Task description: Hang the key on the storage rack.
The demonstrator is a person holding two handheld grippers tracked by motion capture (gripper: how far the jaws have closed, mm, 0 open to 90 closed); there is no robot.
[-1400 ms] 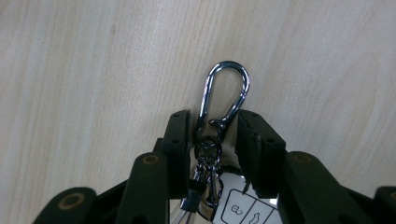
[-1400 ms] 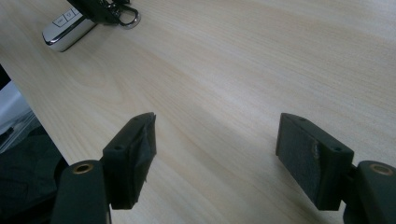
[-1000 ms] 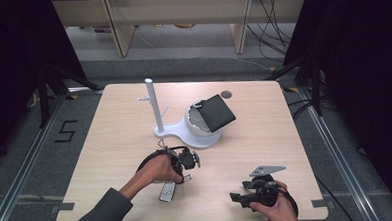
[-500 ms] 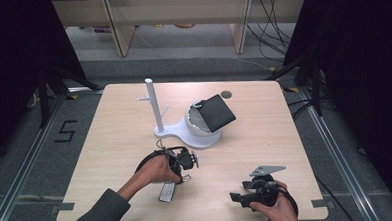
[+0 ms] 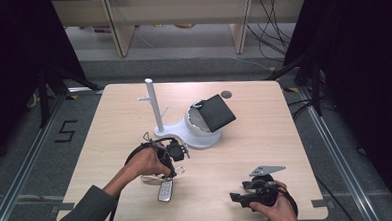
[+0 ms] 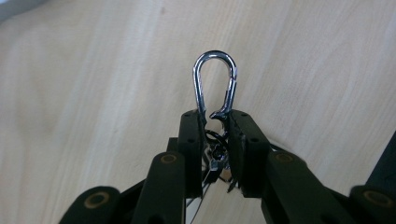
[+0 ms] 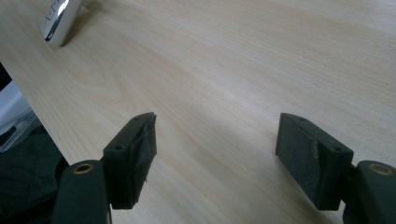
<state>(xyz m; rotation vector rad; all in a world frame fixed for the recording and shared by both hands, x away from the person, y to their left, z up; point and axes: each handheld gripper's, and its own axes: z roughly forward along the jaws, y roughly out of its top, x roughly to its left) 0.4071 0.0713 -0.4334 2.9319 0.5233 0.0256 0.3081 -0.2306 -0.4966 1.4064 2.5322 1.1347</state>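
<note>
The left gripper rises from the bottom edge, its 2 black jaws drawn close together around the lower end of a carabiner. The carabiner is shiny metal and stands upright between the jaw tips, its rounded loop clear above them, its gate on the right side. Below the carabiner, in the narrow gap between the jaws, small metal parts hang, too cramped to tell apart. Behind the carabiner lies the table, pale wood with faint grain. A dark shape cuts in at the right edge, well right of the carabiner.
</note>
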